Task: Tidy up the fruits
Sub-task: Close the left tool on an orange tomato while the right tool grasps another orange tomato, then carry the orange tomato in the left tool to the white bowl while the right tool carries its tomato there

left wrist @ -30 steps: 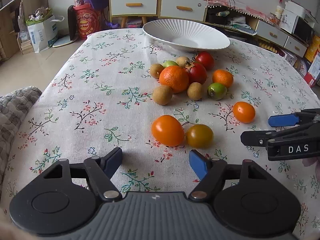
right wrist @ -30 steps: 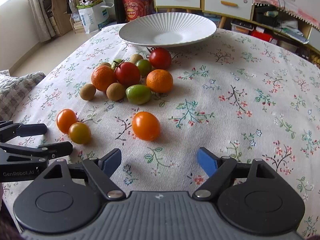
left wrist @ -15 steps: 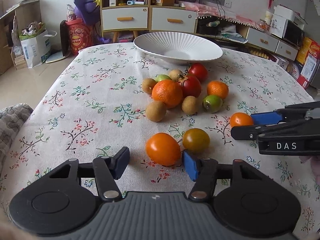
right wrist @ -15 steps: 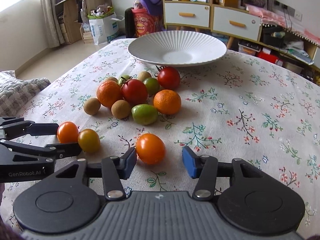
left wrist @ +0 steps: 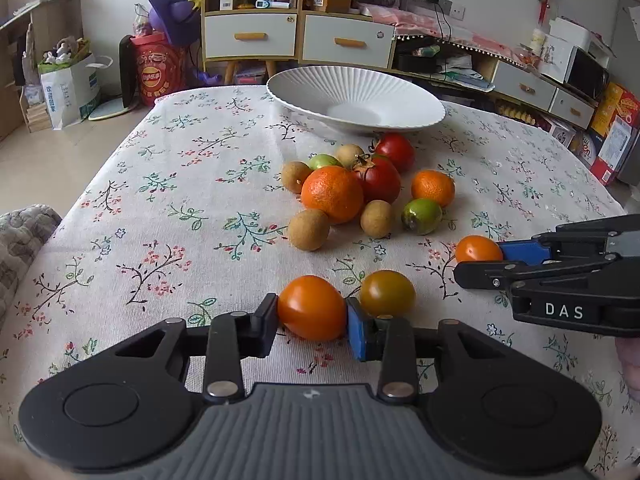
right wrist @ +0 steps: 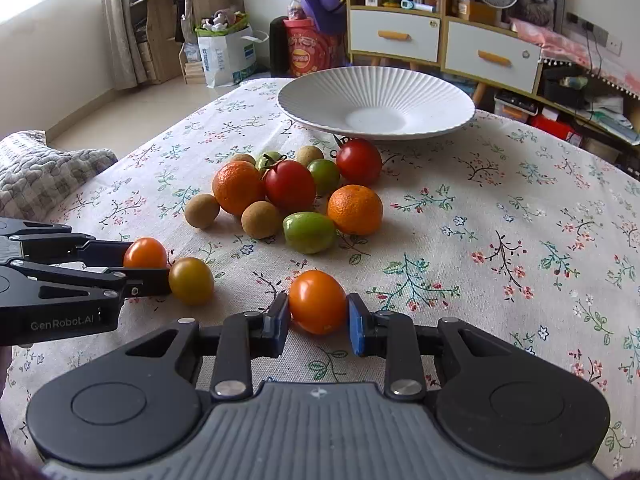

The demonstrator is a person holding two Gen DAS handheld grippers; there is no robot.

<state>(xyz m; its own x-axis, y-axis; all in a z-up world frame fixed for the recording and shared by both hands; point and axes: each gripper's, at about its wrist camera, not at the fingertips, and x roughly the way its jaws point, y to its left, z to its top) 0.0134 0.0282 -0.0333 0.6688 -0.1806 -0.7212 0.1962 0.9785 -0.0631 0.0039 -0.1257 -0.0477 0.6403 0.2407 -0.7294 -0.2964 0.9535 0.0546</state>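
My left gripper (left wrist: 312, 320) has its jaws closing, and both pads press the sides of a large orange tomato (left wrist: 312, 307) on the floral tablecloth. Just right of it lies an olive-yellow tomato (left wrist: 387, 293). My right gripper (right wrist: 318, 316) is also closing, pads against a smaller orange tomato (right wrist: 317, 302). Each wrist view shows the other gripper from the side: the right gripper (left wrist: 484, 262), the left gripper (right wrist: 140, 266). Behind them is a pile of oranges (left wrist: 332, 194), red tomatoes, green fruits and brown round fruits. A white ribbed plate (left wrist: 360, 92) (right wrist: 376, 96) stands empty at the far edge.
The tablecloth (left wrist: 180, 200) covers the whole table, which drops off at the left. A grey quilted cushion (right wrist: 40, 172) sits at that near left side. Drawers, shelves and boxes stand beyond the far edge.
Both grippers went from wide open to closed onto their orange tomatoes. Each tomato now sits between the pads rather than ahead of them.
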